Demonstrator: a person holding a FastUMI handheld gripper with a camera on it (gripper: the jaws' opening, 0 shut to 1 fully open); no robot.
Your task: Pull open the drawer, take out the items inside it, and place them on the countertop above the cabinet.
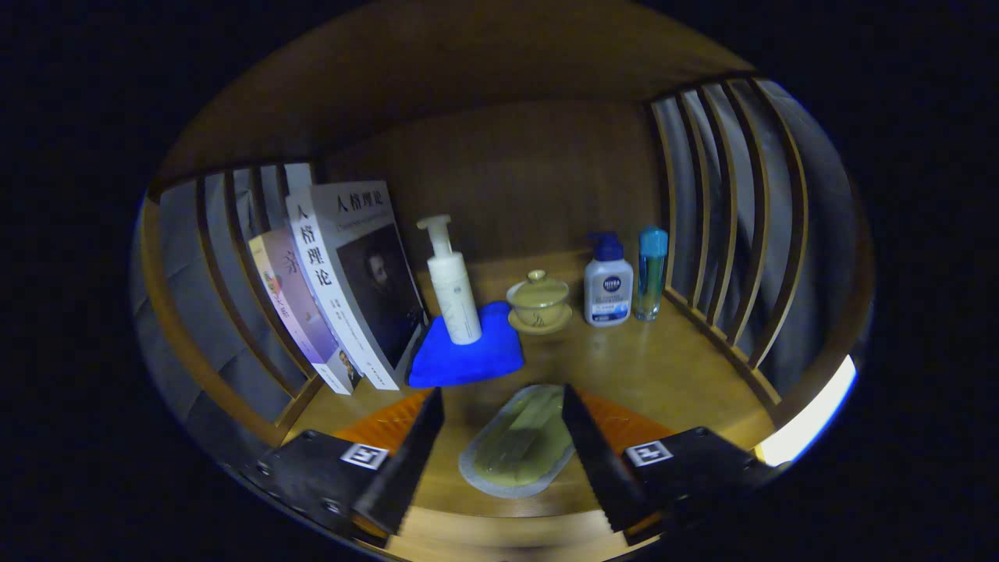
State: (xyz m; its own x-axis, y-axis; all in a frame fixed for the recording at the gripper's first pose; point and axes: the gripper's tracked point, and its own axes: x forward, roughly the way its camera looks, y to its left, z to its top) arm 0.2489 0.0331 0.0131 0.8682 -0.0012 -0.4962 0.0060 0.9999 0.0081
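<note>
A flat sealed packet (pixel 519 445) with pale green contents lies on the wooden countertop (pixel 671 367), between my gripper's fingers. My gripper (pixel 501 393) is open. The right finger (pixel 595 453) runs along the packet's right edge, and a gap shows between the left finger (pixel 410 457) and the packet. Just ahead of the fingers lies a folded blue cloth (pixel 468 355) with a white pump bottle (pixel 455 285) standing on it.
Books (pixel 343 289) lean against the left slatted side. Beyond the fingers stand a lidded tea cup on a saucer (pixel 538 303), a white bottle with a blue pump (pixel 607 285) and a slim blue-capped bottle (pixel 650 273). Wooden slats (pixel 726 234) close the right side, a wooden panel the back.
</note>
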